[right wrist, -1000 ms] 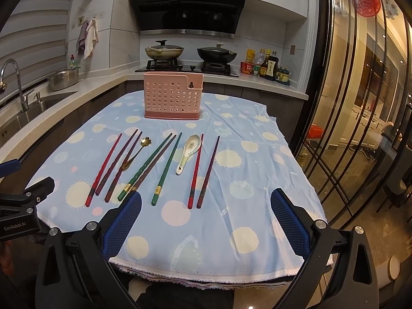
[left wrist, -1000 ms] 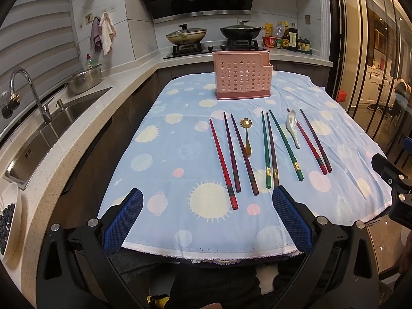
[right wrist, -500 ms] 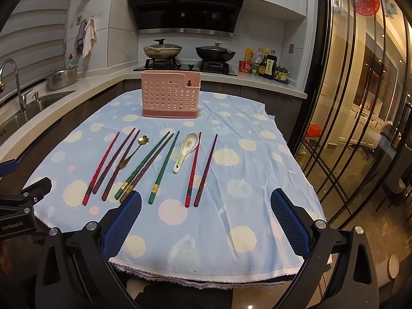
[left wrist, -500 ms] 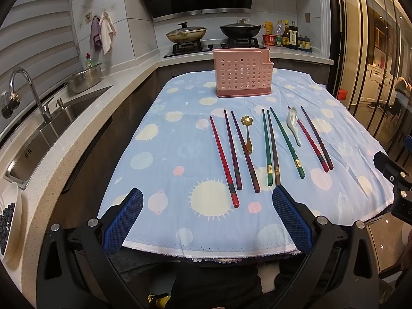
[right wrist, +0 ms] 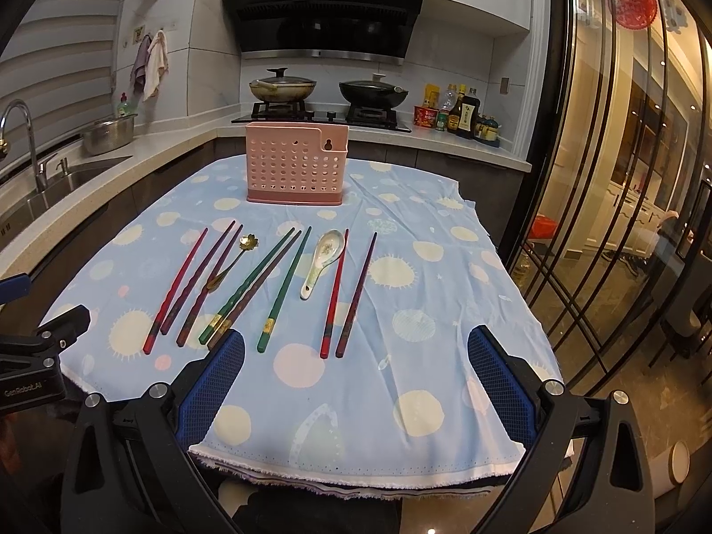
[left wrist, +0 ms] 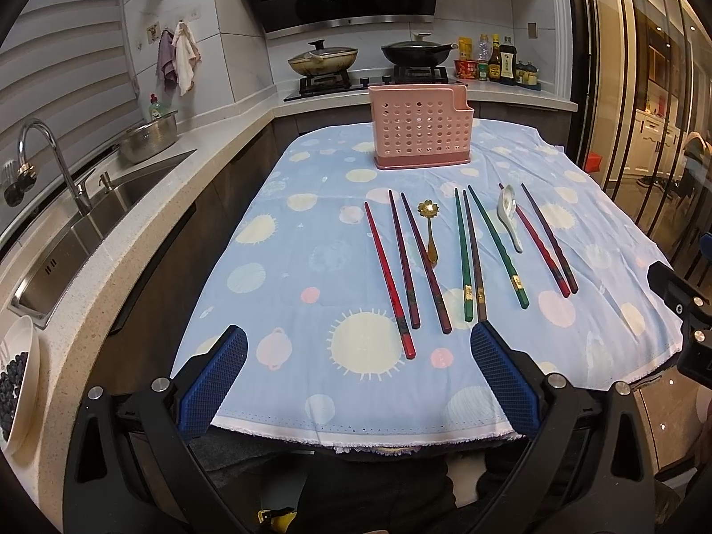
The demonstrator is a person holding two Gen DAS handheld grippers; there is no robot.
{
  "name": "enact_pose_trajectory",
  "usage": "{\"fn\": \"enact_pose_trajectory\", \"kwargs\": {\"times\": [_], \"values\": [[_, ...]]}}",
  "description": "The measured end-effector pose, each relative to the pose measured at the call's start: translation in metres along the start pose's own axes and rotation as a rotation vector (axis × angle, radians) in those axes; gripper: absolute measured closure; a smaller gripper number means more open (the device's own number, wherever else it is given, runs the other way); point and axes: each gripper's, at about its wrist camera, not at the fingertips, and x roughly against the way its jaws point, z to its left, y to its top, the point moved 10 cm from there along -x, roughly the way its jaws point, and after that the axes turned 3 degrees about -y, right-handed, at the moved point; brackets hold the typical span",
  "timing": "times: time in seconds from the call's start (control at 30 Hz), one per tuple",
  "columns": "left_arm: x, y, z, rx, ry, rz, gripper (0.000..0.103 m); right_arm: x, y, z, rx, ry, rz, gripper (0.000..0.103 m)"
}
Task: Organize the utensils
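Note:
A pink perforated utensil holder (left wrist: 420, 127) (right wrist: 296, 164) stands upright at the far end of the blue dotted tablecloth (left wrist: 311, 267) (right wrist: 422, 320). Several chopsticks lie in a row on the cloth: red and maroon ones (left wrist: 389, 271) (right wrist: 175, 289), green ones (left wrist: 496, 244) (right wrist: 285, 285), another red pair (left wrist: 540, 244) (right wrist: 336, 293). A gold flower spoon (left wrist: 429, 231) (right wrist: 231, 262) and a white ceramic spoon (left wrist: 509, 216) (right wrist: 322, 260) lie among them. My left gripper (left wrist: 358, 378) and right gripper (right wrist: 356, 382) are open and empty above the cloth's near edge.
A sink with tap (left wrist: 66, 196) and a steel bowl (left wrist: 149, 142) are on the counter at left. A white bowl of dark berries (left wrist: 15, 378) sits near left. Stove with pans (left wrist: 369, 60) and bottles (left wrist: 496, 62) are behind. Glass doors (right wrist: 623, 200) are at right.
Both grippers have moved slightly forward toward the table. The utensils and holder have not moved.

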Motion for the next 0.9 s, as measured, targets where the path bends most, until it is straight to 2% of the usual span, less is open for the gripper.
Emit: {"fn": "enact_pose_trajectory", "kwargs": {"times": [0.73, 0.9], "values": [[-0.002, 0.0, 0.003, 0.006, 0.003, 0.005, 0.007, 0.0, -0.002, -0.001, -0.004, 0.002, 0.008, 0.007], [-0.013, -0.003, 0.002, 0.017, -0.015, 0.024, 0.007, -0.004, -0.003, -0.005, -0.011, 0.0, 0.011, 0.007]]}}
